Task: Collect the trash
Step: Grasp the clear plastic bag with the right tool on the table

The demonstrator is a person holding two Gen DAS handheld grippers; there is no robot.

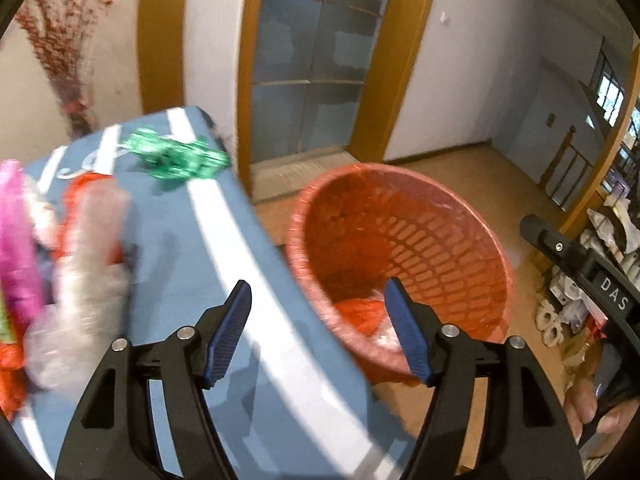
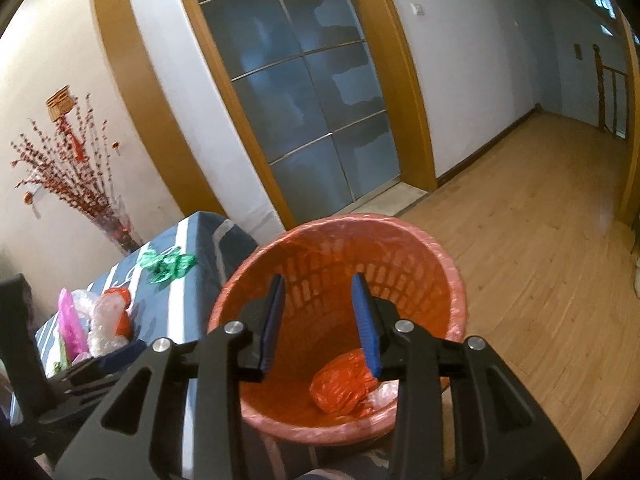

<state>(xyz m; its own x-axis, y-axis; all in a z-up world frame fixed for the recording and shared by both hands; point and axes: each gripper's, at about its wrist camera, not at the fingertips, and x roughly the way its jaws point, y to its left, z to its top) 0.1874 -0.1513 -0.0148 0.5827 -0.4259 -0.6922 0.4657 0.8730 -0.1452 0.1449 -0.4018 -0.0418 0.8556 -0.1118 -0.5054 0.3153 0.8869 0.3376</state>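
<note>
An orange slotted waste basket (image 1: 452, 216) (image 2: 452, 280) with a thin liner stands on the floor beside a blue table (image 1: 168, 248) (image 2: 188, 304). A crumpled orange bag (image 2: 340, 384) lies at its bottom. My left gripper (image 1: 320, 304) is open and empty above the table's edge. My right gripper (image 2: 320, 296) is open and empty over the basket's mouth. On the table lie a green wrapper (image 1: 180, 158) (image 2: 170, 266), a pink wrapper (image 1: 16, 240) (image 2: 70, 324), clear bubble plastic (image 1: 88, 276) (image 2: 106, 320) and orange plastic (image 1: 80, 188).
A glass sliding door in a wooden frame (image 2: 304, 92) stands behind the basket. A vase of red twigs (image 2: 80, 184) stands by the wall behind the table. Wooden floor (image 2: 540, 240) stretches right. Clutter (image 1: 592, 292) lies at the far right.
</note>
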